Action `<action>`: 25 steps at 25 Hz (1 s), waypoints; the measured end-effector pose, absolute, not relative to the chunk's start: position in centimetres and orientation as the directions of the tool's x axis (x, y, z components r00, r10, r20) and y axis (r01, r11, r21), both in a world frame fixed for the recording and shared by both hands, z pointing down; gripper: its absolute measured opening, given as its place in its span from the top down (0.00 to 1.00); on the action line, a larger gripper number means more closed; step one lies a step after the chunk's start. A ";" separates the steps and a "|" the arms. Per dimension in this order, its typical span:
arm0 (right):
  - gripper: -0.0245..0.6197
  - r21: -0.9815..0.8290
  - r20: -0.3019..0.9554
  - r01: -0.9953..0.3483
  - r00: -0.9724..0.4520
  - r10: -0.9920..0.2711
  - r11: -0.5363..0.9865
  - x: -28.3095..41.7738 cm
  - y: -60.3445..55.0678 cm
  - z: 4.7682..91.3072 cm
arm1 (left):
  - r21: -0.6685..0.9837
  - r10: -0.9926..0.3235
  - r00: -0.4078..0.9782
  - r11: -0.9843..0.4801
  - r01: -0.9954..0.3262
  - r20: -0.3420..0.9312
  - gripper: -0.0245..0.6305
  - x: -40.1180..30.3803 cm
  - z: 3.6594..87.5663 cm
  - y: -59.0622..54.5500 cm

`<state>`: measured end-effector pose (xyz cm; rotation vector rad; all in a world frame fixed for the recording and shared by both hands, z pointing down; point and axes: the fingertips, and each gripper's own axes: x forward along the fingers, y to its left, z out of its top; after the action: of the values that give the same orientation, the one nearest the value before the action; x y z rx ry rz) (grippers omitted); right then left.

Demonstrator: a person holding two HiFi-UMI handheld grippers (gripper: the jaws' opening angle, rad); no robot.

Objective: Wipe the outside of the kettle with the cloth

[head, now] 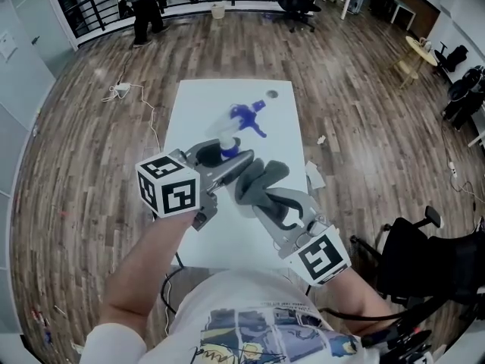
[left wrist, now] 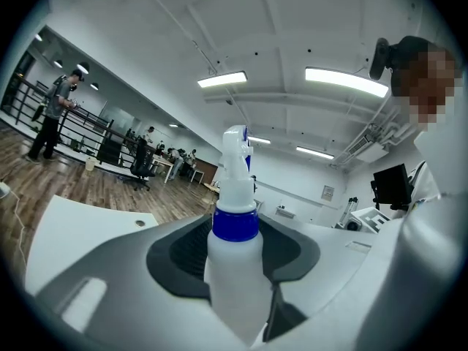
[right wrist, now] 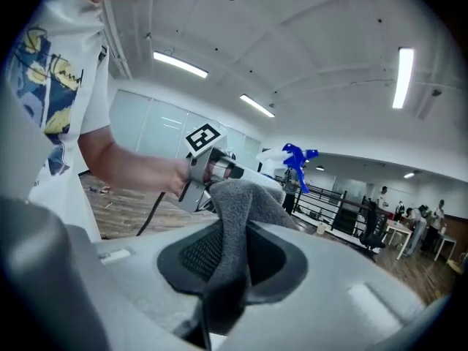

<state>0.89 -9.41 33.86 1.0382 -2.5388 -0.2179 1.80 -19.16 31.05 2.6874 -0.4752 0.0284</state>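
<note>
My left gripper (head: 225,160) is shut on a white spray bottle (head: 227,147) with a blue collar and blue trigger head, held upright over the white table (head: 193,120). In the left gripper view the bottle (left wrist: 235,258) stands between the dark pads (left wrist: 183,254). My right gripper (head: 260,196) is shut on a grey cloth (head: 262,174), which bunches up beside the bottle. The right gripper view shows the cloth (right wrist: 235,218) folded between the jaws, with the left gripper (right wrist: 208,168) and the bottle's blue head (right wrist: 298,156) just beyond it. No kettle shows in any view.
The table has a round cable hole (head: 272,93) near its far edge. A black chair (head: 409,256) stands at the right, close to my right arm. A cable and plug (head: 123,89) and a scrap of paper (head: 314,177) lie on the wooden floor.
</note>
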 end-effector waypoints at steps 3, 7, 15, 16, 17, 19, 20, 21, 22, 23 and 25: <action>0.85 0.283 0.332 -0.642 -0.631 -0.701 0.712 1.2 -9.3 35.9 | 0.397 -0.339 0.937 -0.852 -0.342 0.080 0.67 1.5 30.8 -19.4; 0.85 0.277 0.385 -0.644 -0.606 -0.696 0.713 2.1 -9.1 39.7 | 0.401 -0.359 0.932 -0.847 -0.350 0.056 0.67 0.8 30.0 -19.9; 0.85 0.232 0.515 -0.673 -0.528 -0.676 0.702 4.4 -8.9 46.2 | 0.402 -0.407 0.913 -0.830 -0.386 0.034 0.67 0.0 29.4 -21.1; 0.85 0.239 0.520 -0.675 -0.518 -0.679 0.698 4.6 -8.7 46.2 | 0.404 -0.414 0.909 -0.827 -0.392 0.034 0.67 0.0 29.5 -21.2; 0.85 0.247 0.517 -0.676 -0.514 -0.684 0.694 4.7 -8.6 45.9 | 0.407 -0.419 0.907 -0.823 -0.396 0.035 0.67 0.0 29.7 -21.3; 0.85 0.275 0.481 -0.673 -0.521 -0.705 0.686 4.4 -8.4 44.0 | 0.409 -0.424 0.905 -0.819 -0.401 0.039 0.67 0.2 30.0 -21.4; 0.85 0.295 0.458 -0.670 -0.527 -0.716 0.681 4.1 -8.4 42.8 | 0.409 -0.424 0.905 -0.819 -0.403 0.042 0.67 0.3 30.1 -21.4; 0.85 0.316 0.437 -0.664 -0.532 -0.725 0.678 3.8 -8.3 41.3 | 0.408 -0.424 0.904 -0.818 -0.405 0.046 0.67 0.4 30.3 -21.5; 0.85 0.337 0.421 -0.654 -0.538 -0.730 0.677 3.3 -8.3 39.8 | 0.408 -0.424 0.904 -0.818 -0.406 0.051 0.67 0.6 30.5 -21.5; 0.85 0.357 0.410 -0.641 -0.546 -0.731 0.679 2.7 -8.3 38.3 | 0.408 -0.423 0.904 -0.817 -0.407 0.056 0.67 0.8 30.7 -21.5; 0.85 0.387 0.385 -0.622 -0.562 -0.732 0.681 1.5 -8.2 36.0 | 0.408 -0.419 0.905 -0.816 -0.409 0.067 0.67 1.4 31.1 -21.3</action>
<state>1.51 -8.22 35.97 1.0427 -2.3709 -0.2804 1.37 -21.25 31.10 2.6478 -0.6036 -0.0361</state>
